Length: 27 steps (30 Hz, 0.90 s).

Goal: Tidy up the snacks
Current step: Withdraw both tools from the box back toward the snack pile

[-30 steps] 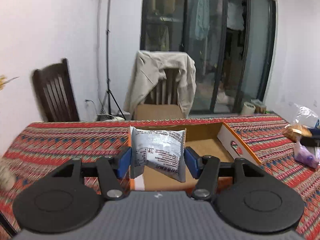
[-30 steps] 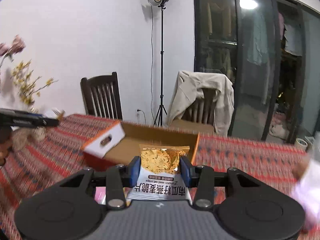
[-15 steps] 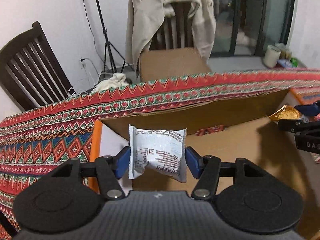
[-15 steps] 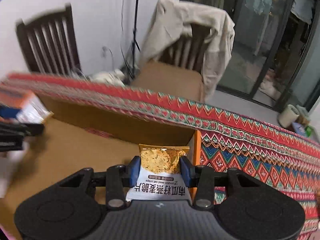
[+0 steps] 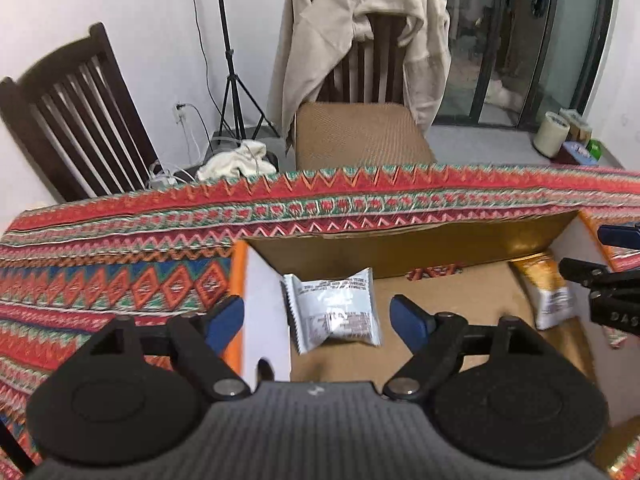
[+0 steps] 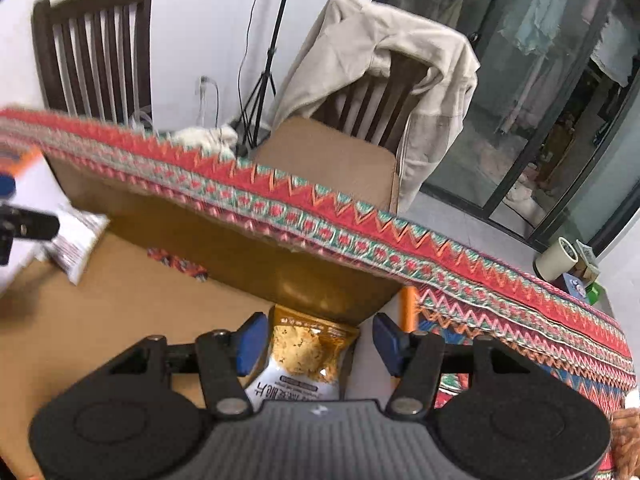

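Two snack packets already down inside the cardboard box [image 5: 400, 248]: silver packet [image 5: 332, 310] on the box floor toward the left wall, orange cracker packet [image 6: 308, 356] tucked into the far right corner. Left gripper [image 5: 318, 316] spread wide, blue pads well clear on either side of the silver packet, holding nothing. Right gripper [image 6: 316, 340] likewise parted, pads just beside the orange packet without pinching it, empty too. Box sitting on the worktop [image 5: 120, 264] under a patterned red cloth, far wall shading the corner.

Judged step: release and withdrawal. Best done by lifting each gripper straight up before swinging away, so no pad catches a crinkled edge and drags a packet along. Worth keeping the fingers spread until clear of the box rim. Some care needed on the left, where one pad hangs outside the white flap [image 5: 264, 312]; a sideways pull could snag it. Plenty of bare floor between the two packets for more. Next pick probably from the right of the worktop, though nothing there clear enough to name.
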Motion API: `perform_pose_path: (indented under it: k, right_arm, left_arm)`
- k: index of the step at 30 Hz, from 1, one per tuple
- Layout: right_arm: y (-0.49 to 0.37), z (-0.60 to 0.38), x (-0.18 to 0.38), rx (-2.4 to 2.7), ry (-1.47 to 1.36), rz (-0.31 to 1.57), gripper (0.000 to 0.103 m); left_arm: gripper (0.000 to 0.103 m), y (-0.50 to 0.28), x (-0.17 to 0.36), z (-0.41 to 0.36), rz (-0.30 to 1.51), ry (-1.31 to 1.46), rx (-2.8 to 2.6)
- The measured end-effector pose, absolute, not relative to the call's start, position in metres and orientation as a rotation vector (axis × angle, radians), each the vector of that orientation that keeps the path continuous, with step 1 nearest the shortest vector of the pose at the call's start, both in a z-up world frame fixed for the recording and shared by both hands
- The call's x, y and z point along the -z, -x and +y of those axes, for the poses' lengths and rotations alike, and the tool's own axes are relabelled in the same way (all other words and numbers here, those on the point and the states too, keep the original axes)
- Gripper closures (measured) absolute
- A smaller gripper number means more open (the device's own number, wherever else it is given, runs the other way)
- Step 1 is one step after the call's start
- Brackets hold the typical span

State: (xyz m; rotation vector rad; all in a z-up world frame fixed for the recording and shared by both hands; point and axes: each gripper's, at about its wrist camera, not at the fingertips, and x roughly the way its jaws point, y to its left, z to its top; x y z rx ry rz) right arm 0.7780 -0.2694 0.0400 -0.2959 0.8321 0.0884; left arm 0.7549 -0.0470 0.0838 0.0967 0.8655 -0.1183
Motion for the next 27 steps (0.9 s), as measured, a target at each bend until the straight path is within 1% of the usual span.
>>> perform_pose_path:
  k: [2,3,4,6,8,9,12,14,19,23,25,27]
  right_arm:
    - [-0.762,-0.278,-0.061,-0.098,0.277,0.804,0.044]
    - [-0.751,-0.281,-0.072,-0.101,0.274,0.788,0.041]
    - [-0.740,-0.284,-0.084,-0.103,0.273,0.772,0.035]
    - [-0.713,-0.291,-0.107,-0.105,0.262,0.733,0.028]
    - [-0.685,-0.296,-0.130,-0.115,0.242,0.698,0.028]
    - [-0.668,-0.299,-0.142,-0.126,0.227,0.681,0.026]
    - [-0.618,-0.308,-0.174,-0.165,0.160,0.630,0.017]
    - [-0.583,-0.314,-0.193,-0.179,0.124,0.590,0.015]
    - [-0.495,-0.327,-0.226,-0.212,0.053,0.507,0.005]
    - [-0.425,-0.335,-0.238,-0.252,0.032,0.463,0.004]
    - [-0.394,-0.338,-0.237,-0.268,0.031,0.436,0.000]
    - [-0.360,-0.339,-0.234,-0.283,0.036,0.407,0.000]
  left_arm:
    - [0.017,-0.736,-0.102,-0.041,0.841,-0.082,0.127]
    - [0.016,-0.723,-0.114,-0.039,0.827,-0.076,0.134]
    - [0.015,-0.709,-0.125,-0.036,0.812,-0.072,0.142]
    - [0.009,-0.679,-0.148,-0.029,0.770,-0.058,0.158]
    - [0.008,-0.646,-0.169,-0.022,0.729,-0.039,0.180]
    - [0.005,-0.628,-0.178,-0.018,0.711,-0.032,0.192]
    - [0.001,-0.572,-0.203,-0.007,0.667,-0.012,0.217]
    - [0.000,-0.538,-0.215,-0.001,0.639,-0.004,0.227]
    - [0.000,-0.446,-0.235,0.016,0.569,0.033,0.252]
    - [0.000,-0.370,-0.240,0.025,0.498,0.043,0.252]
    - [0.000,-0.333,-0.237,0.027,0.441,0.037,0.241]
    - [0.000,-0.296,-0.229,0.029,0.389,0.039,0.224]
